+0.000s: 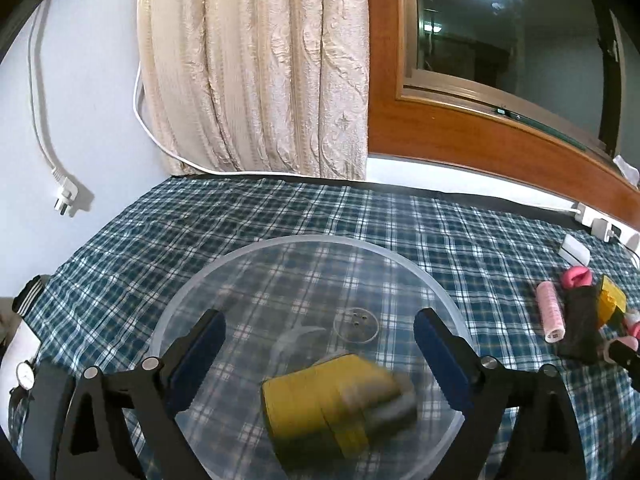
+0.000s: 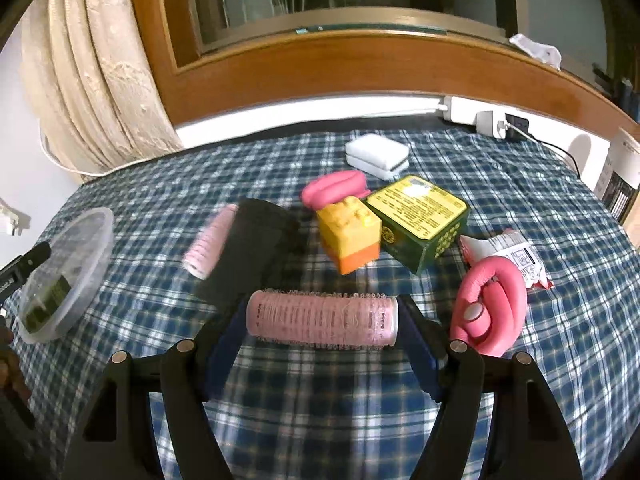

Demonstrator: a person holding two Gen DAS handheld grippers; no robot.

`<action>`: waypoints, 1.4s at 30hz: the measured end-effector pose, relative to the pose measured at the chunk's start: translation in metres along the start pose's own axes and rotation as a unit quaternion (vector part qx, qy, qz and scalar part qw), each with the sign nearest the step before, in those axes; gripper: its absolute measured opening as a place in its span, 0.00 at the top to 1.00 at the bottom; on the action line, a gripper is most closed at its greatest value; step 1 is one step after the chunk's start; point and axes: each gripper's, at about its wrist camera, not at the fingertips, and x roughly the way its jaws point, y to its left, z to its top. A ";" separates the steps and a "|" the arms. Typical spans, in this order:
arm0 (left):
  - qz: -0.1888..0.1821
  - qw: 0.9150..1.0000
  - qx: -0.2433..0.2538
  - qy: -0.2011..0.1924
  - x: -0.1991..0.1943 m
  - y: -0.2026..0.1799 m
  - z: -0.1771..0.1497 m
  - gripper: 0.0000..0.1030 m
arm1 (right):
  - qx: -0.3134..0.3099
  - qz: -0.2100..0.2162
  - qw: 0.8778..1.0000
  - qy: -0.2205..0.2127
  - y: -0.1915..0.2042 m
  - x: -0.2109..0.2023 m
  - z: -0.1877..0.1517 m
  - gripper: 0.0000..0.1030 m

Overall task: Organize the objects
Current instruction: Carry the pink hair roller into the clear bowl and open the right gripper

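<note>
Now our right gripper (image 2: pixel 322 322) pinches the pink roller (image 2: pixel 322 317) crosswise; the bowl (image 2: pixel 86 236) lies far left (left gripper (image 1: pixel 320 354) spread).

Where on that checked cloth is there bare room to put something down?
Bare cloth lies in front of the pile, and between the clear tub and curtain. It is crowded around the block, green tin and pink foam rollers.
</note>
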 end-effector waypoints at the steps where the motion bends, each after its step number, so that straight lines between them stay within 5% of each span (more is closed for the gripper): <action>1: 0.000 1.000 -0.001 0.000 0.000 0.001 0.000 0.06 | -0.002 0.002 1.000 -0.006 0.003 -0.003 0.000 0.28; 8: 0.012 1.000 -0.007 -0.016 -0.009 0.006 0.003 0.01 | -0.028 0.032 0.998 -0.042 0.038 -0.020 0.006 0.28; 28: 0.037 0.999 -0.020 -0.031 -0.013 0.045 0.008 0.01 | -0.118 0.152 0.980 -0.042 0.179 0.001 0.034 0.28; 42: 0.053 0.996 -0.062 -0.045 -0.022 0.066 0.013 0.01 | -0.126 0.165 0.977 -0.036 0.221 0.029 0.042 0.28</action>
